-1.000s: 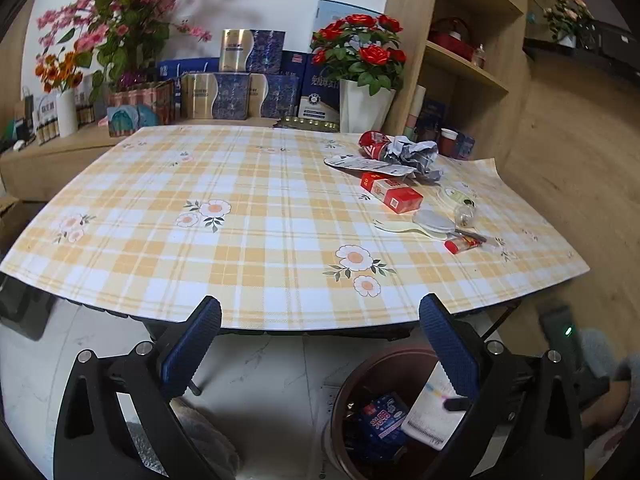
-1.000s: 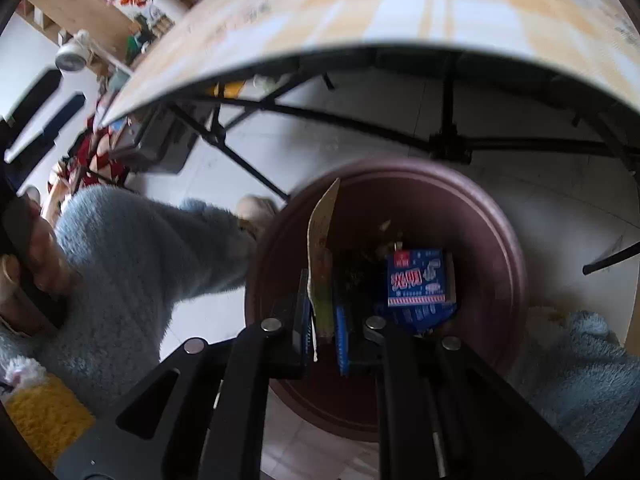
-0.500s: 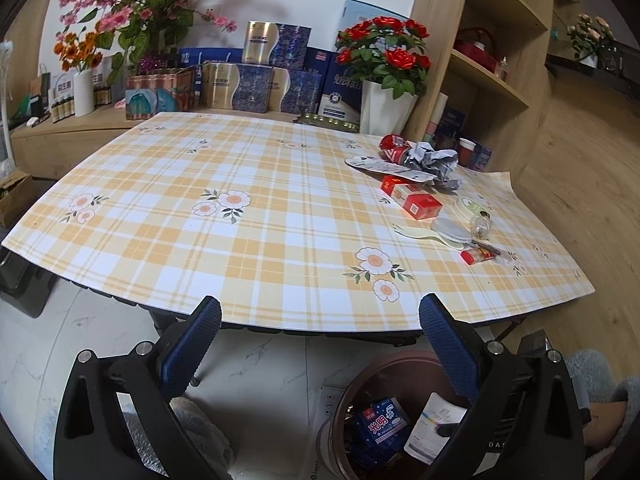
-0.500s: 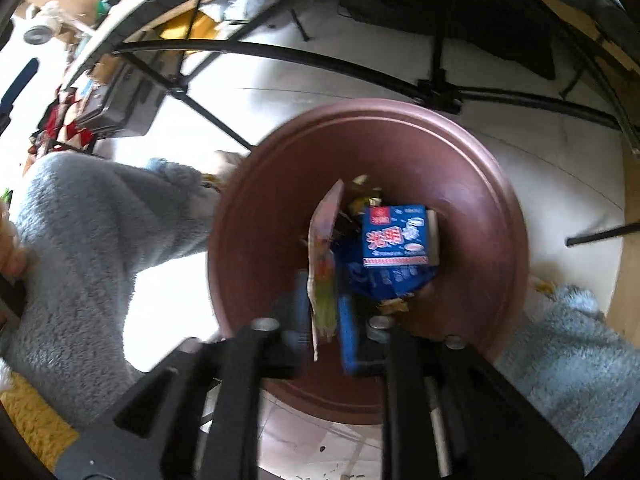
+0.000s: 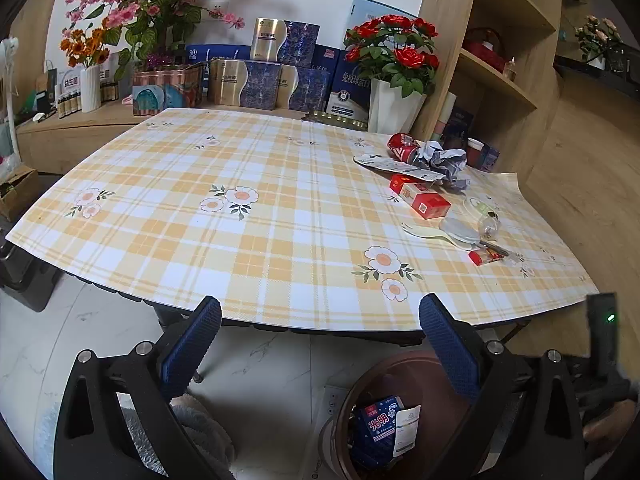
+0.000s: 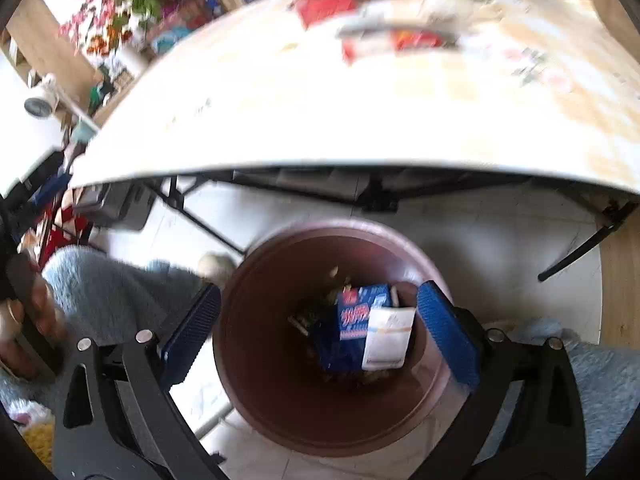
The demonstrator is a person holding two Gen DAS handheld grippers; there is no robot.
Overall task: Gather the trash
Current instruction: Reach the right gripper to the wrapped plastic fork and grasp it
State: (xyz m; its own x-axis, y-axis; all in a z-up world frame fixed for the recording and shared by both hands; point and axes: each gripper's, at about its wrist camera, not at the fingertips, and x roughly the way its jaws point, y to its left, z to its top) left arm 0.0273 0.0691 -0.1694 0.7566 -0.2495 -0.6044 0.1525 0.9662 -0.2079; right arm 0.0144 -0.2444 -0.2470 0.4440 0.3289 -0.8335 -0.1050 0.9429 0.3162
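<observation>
Above the brown bin [image 6: 256, 380], my right gripper [image 6: 320, 290] has its jaws opening wide, with nothing between them. Inside the bin a white card [image 6: 388, 336] lies on a blue carton [image 6: 360, 316]. My left gripper [image 5: 320, 304] is open and holds nothing, level with the near edge of the checked table [image 5: 260, 240]; below it are the bin [image 5: 344, 400] and the carton [image 5: 378, 424]. On the table's right side lie a red box [image 5: 420, 200], crumpled paper [image 5: 444, 158], a red can [image 5: 402, 148], a flat wrapper [image 5: 396, 166], a white spoon [image 5: 456, 232] and a small red packet [image 5: 486, 256].
Black table legs [image 6: 200, 216] cross the floor behind the bin. A person's fuzzy grey-blue sleeve [image 6: 112, 292] is to the bin's left. A white vase of red roses [image 5: 394, 104], boxes [image 5: 248, 84] and wooden shelves [image 5: 500, 80] stand behind the table.
The right gripper was shut on a flat card over the bin; its jaws have spread and the card now lies in the bin. That gripper rose and tilted up. The left one stayed put.
</observation>
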